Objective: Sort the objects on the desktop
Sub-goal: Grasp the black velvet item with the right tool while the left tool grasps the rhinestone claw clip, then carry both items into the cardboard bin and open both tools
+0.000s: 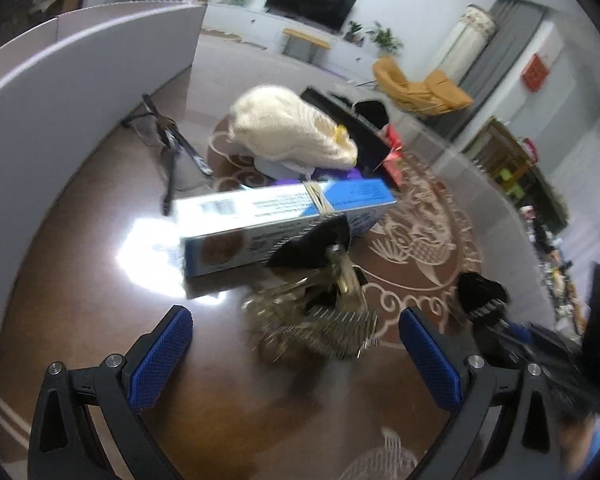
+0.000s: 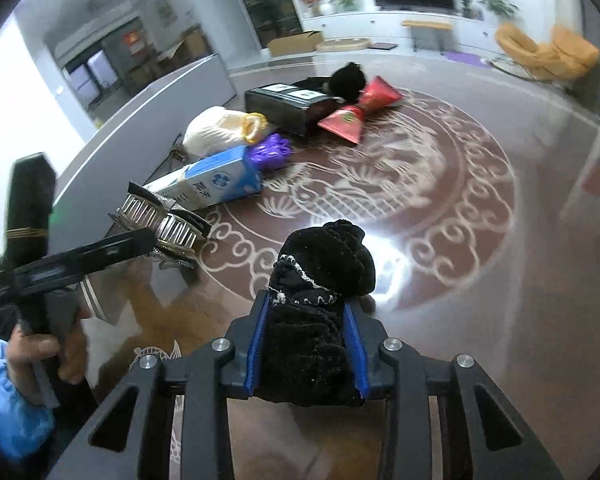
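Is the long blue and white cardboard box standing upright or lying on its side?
Lying on its side. The long blue and white cardboard box rests lengthwise on the glossy brown table, its printed text upside down in the left wrist view.

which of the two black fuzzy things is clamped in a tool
The near black fuzzy bundle with white stitching, pinched in the right tool; the other lies far back beside the red pouches.

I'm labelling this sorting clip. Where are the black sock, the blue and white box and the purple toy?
black sock (image 2: 324,264): right wrist view, its bunched upper end above the pads.
blue and white box (image 1: 284,216): left wrist view, long printed side.
purple toy (image 2: 274,152): right wrist view, its knobbly middle.
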Action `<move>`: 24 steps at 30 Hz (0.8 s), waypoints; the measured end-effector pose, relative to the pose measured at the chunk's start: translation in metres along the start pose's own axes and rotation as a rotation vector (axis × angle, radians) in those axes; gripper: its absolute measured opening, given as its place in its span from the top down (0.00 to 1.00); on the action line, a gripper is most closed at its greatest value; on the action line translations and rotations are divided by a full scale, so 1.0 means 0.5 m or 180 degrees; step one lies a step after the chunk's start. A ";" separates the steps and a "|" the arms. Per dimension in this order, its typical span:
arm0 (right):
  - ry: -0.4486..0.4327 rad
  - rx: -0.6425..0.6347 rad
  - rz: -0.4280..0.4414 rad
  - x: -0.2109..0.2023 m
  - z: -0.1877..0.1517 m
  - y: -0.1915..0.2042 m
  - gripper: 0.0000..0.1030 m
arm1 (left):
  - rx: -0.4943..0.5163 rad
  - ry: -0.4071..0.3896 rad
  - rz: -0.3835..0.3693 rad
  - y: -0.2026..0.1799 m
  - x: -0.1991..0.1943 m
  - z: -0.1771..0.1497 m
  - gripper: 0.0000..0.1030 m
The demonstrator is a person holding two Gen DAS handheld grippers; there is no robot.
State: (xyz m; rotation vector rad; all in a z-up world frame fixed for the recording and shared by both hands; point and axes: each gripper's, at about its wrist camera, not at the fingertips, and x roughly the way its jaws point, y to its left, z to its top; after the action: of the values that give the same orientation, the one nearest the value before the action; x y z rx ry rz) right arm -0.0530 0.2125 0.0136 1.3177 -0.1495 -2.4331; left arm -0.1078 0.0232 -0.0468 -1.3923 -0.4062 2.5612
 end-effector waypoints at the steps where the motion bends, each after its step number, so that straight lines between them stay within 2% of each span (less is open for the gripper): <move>1: -0.0034 0.0038 0.0003 -0.005 -0.004 -0.001 0.65 | 0.0075 -0.0075 0.0185 -0.021 0.006 0.000 0.00; 5: -0.0158 0.0160 0.0033 -0.015 -0.007 -0.011 0.65 | 0.0492 -0.0052 0.1050 -0.090 0.062 -0.001 0.00; 7: -0.0175 0.0224 0.0047 -0.012 -0.002 -0.011 0.65 | 0.0469 -0.0079 0.0959 -0.089 0.063 -0.003 0.00; 9: -0.0171 0.0230 0.0036 -0.003 0.005 -0.007 0.65 | 0.0602 0.0049 0.0899 -0.093 0.064 0.003 0.00; 10: -0.0166 0.0224 0.0024 -0.004 0.003 -0.005 0.65 | 0.0627 0.0065 0.0841 -0.089 0.059 0.003 0.10; 12: -0.0171 0.0206 0.0011 -0.007 -0.002 -0.004 0.65 | 0.0605 -0.0149 0.0661 -0.071 0.027 -0.003 0.36; 14: -0.0177 0.0163 -0.0033 -0.009 -0.007 -0.002 0.65 | 0.0430 -0.0212 0.0372 -0.044 -0.001 -0.011 0.36; 15: -0.0175 0.0137 -0.0048 -0.010 -0.010 0.002 0.65 | 0.0413 -0.0270 0.0325 -0.036 -0.014 -0.016 0.36; 18: -0.0164 0.0029 -0.0084 -0.016 -0.014 0.023 0.65 | 0.0368 -0.0434 0.0206 -0.021 -0.079 -0.035 0.36; 22: -0.0180 -0.0163 0.0045 -0.019 0.016 0.086 0.65 | 0.0168 -0.0728 0.0044 0.016 -0.212 -0.022 0.36; 24: -0.0223 -0.0317 0.0167 -0.015 0.047 0.143 0.65 | 0.0088 -0.0892 0.0104 0.077 -0.283 0.001 0.36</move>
State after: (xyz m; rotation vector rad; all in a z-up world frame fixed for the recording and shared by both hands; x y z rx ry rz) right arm -0.0494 0.1471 0.0517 1.1723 -0.0789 -2.4107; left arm -0.0336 -0.0554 0.0522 -1.0403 -0.3915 2.7856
